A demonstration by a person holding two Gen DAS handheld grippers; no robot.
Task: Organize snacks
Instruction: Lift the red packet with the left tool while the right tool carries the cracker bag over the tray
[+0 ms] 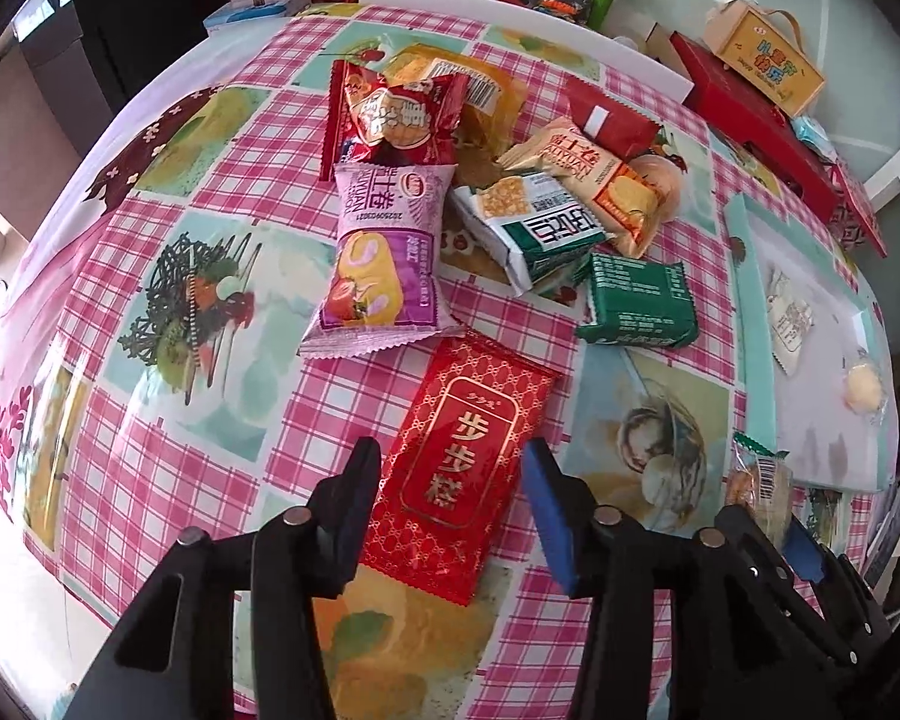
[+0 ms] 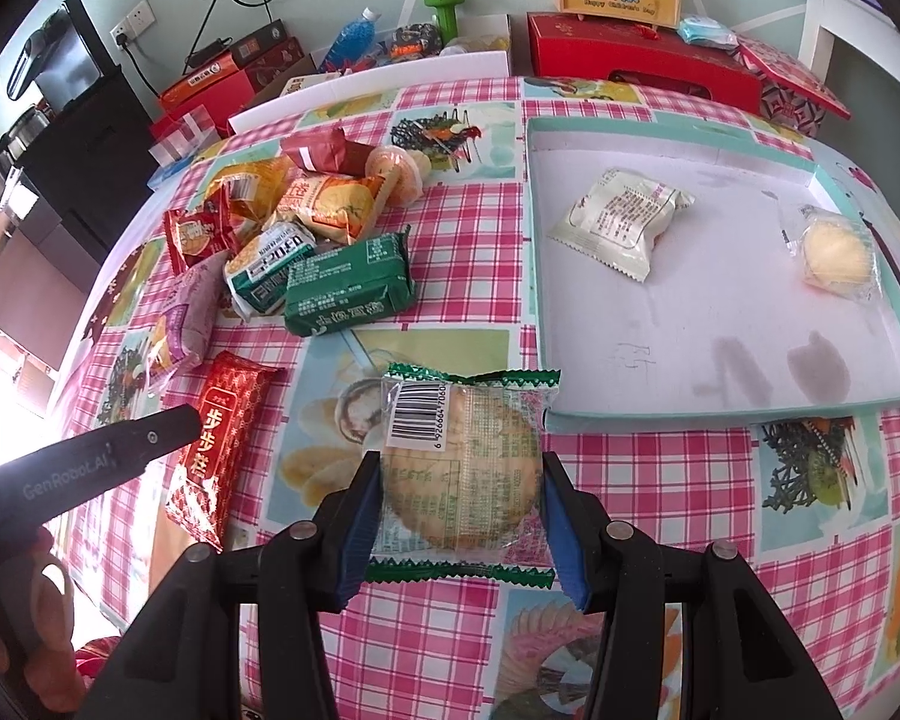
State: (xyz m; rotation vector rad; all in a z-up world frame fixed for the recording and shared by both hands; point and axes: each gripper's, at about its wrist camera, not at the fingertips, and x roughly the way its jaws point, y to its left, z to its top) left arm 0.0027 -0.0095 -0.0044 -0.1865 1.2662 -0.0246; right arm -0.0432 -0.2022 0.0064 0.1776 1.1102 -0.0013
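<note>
Biscuit packet [image 2: 462, 468] sits squarely between my right gripper [image 2: 459, 516] pads, which seem closed on its sides, just short of the tray [image 2: 720, 408]'s near edge. My left gripper [image 1: 450, 516] gapes wide over the red packet [image 1: 462, 456].

In the left wrist view, the tray [image 1: 750, 324] runs off at three o'clock. The orange packet [image 1: 486, 90] lies half buried under the red one [image 1: 390, 114]. Small print on the cracker packet [image 2: 462, 468] is unreadable.
</note>
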